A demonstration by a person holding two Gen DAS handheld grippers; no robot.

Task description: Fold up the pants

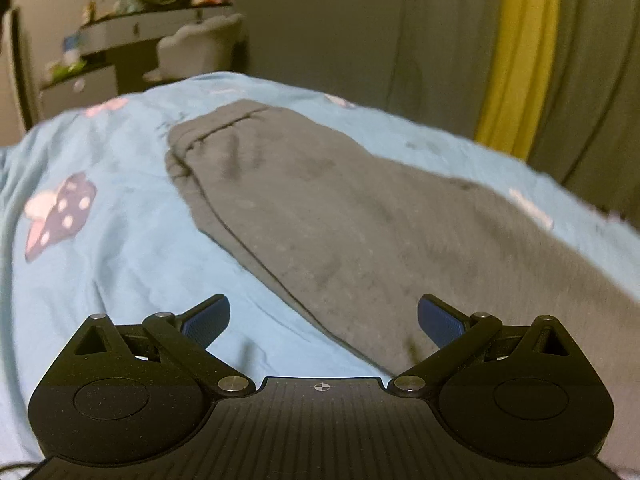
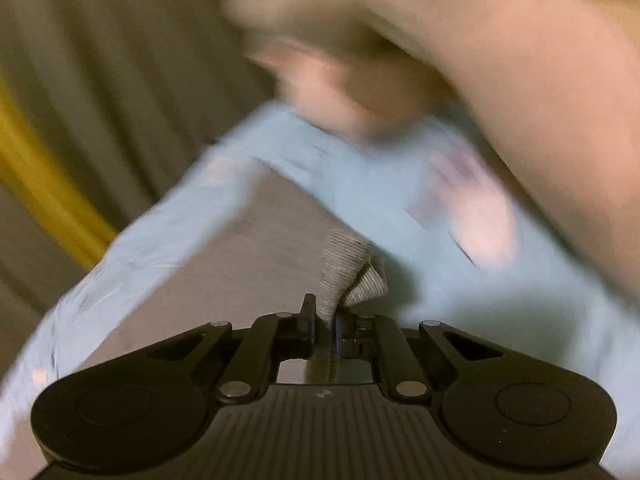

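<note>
1 grey pants [image 1: 320,208]; left gripper [image 1: 323,322] jaws released, right gripper [image 2: 325,320] jaws grasping its cuff.

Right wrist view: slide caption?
Right gripper pinches the grey pants' ribbed cuff above the blue bedsheet; background motion-blurred.

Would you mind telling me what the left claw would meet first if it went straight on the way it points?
Most likely the grey pants lying on the blue bedsheet; the open left claw points down at their near edge, though depth is hard to judge.
</note>
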